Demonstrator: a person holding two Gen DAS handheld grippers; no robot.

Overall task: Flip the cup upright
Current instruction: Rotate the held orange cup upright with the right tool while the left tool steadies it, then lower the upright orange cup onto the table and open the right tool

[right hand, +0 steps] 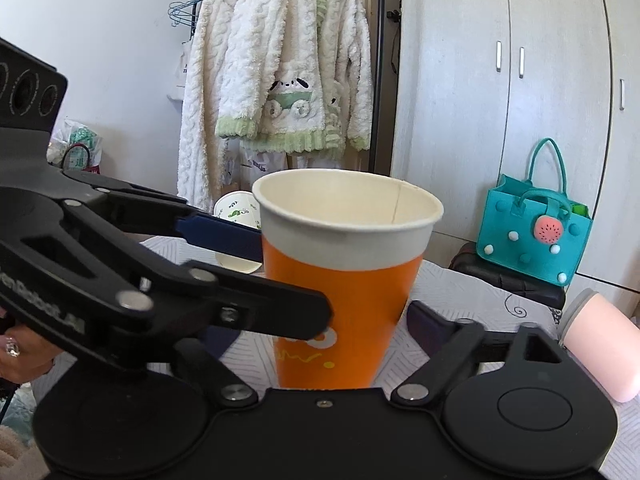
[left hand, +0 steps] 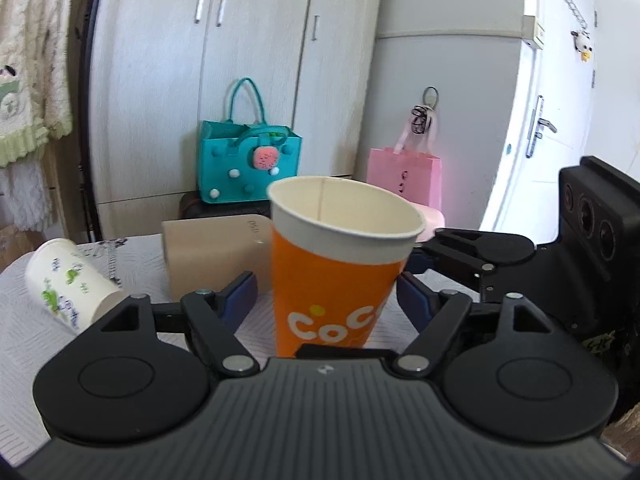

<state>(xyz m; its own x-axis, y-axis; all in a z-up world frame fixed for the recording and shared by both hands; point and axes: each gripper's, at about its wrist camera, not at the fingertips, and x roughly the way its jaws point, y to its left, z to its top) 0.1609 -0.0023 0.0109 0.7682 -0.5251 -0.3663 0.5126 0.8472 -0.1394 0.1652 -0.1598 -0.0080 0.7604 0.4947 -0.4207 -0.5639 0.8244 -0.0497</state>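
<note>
Cup [left hand: 336, 264] upright between 2 level, spread grippers.

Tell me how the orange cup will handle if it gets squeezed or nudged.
The orange cup looks like thin paper and seems empty, so probably light and easily crushed. It is tall and narrower toward its base, so a nudge near the rim may tip it.

- The orange cup [right hand: 340, 292] stands mouth up at centre, between the right gripper [right hand: 332, 320] fingers.
- The left gripper [right hand: 256, 268] reaches in from 9 o'clock, touching it.
- A teal bag [right hand: 532, 236] sits at 3 o'clock.
</note>
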